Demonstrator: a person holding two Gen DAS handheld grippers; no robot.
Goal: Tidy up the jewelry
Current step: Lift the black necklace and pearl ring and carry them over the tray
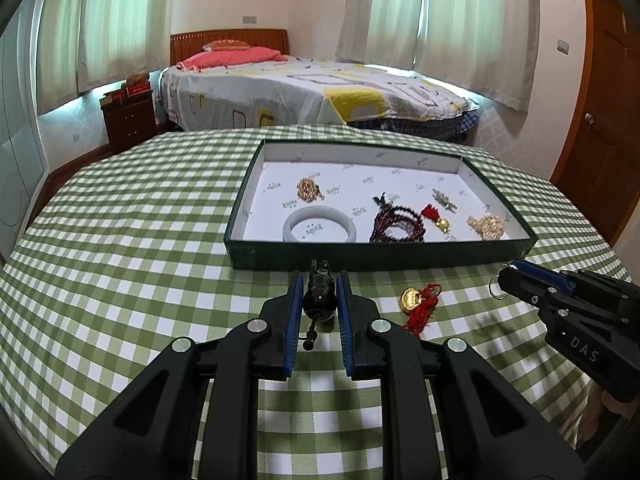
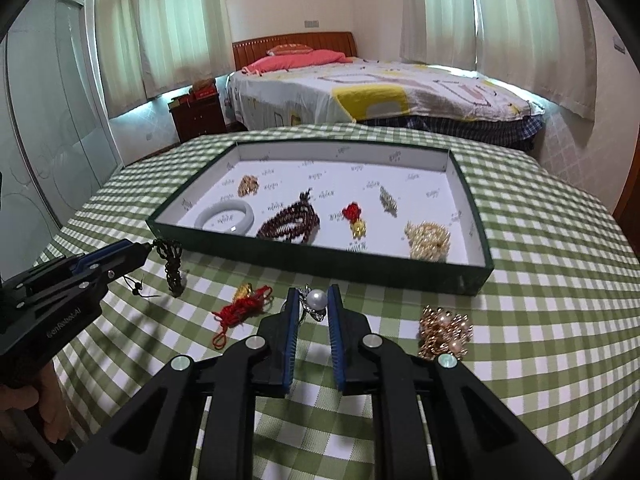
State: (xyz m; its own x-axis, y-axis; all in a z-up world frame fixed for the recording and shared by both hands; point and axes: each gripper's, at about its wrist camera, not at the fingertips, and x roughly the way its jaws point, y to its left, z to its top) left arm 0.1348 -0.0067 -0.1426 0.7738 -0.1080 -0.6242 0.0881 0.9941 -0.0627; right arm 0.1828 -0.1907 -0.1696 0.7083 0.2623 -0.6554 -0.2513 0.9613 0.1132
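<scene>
Left gripper (image 1: 319, 292) hiding dark beaded piece (image 1: 319, 300)

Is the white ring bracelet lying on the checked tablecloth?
No, the smooth white ring bracelet lies inside the dark green tray, near its front wall.

Your left wrist view looks down along its tongs (image 1: 319, 292), close over the worktop (image 1: 120, 240), facing the tray (image 1: 380, 254) and bed (image 1: 312, 88). Your right wrist view does likewise. Both share the tray, the bed, and each other's tongs at the frame's edge.
</scene>
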